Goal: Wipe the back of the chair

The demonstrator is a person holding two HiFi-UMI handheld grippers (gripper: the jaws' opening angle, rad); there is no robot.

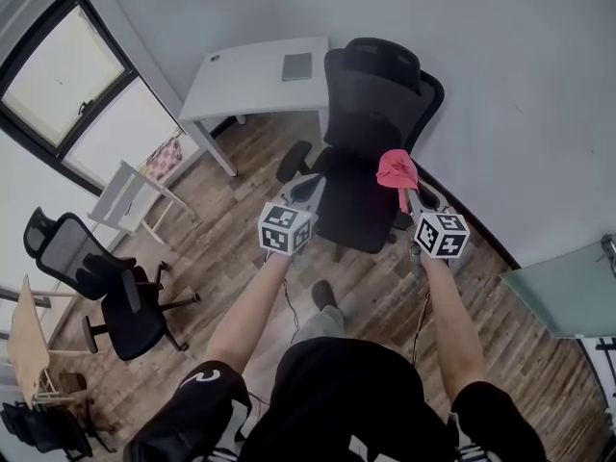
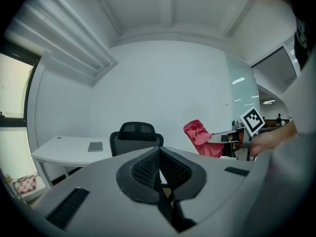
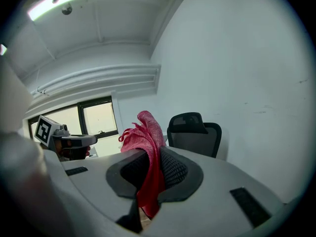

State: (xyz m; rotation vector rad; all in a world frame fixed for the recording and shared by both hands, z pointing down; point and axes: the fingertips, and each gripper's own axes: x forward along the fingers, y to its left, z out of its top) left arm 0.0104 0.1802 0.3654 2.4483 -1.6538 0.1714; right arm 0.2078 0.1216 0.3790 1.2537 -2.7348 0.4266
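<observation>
crumpled red cloth up and ready, black mesh office chair not yet touched

the right gripper pinches the cloth and holds it in the air in front of the chair, apart from the backrest as far as i can tell; the left gripper has its jaws pressed together on nothing. the chair stands against the grey wall beside a white desk. as i judge it, the whole wipe is left to do.

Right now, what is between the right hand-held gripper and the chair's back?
Only the red cloth in that right hand-held gripper; beyond it, bare air up to the chair's back, seen in the right gripper view.
</observation>
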